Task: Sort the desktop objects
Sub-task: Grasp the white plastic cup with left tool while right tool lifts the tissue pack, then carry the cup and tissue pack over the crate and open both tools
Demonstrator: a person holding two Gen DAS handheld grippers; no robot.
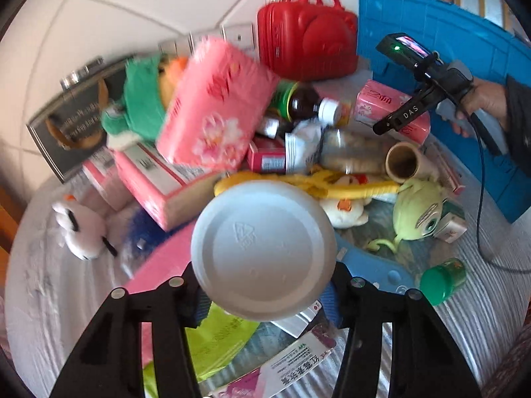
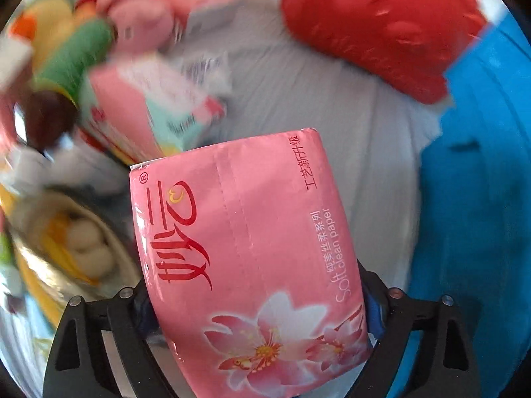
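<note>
My left gripper is shut on a white round plastic container, seen bottom-on, held above the pile. My right gripper is shut on a pink tissue pack with flower print, held above the white cloth. In the left wrist view the right gripper shows at the right near the blue bin, its tips over a pink pack. Another blurred pink tissue pack is seemingly in mid-air over the clutter.
A blue bin stands at the right; it also shows in the right wrist view. A red case sits behind. The pile holds a dark bottle, plush toys, boxes, a cardboard tube and a green cap jar.
</note>
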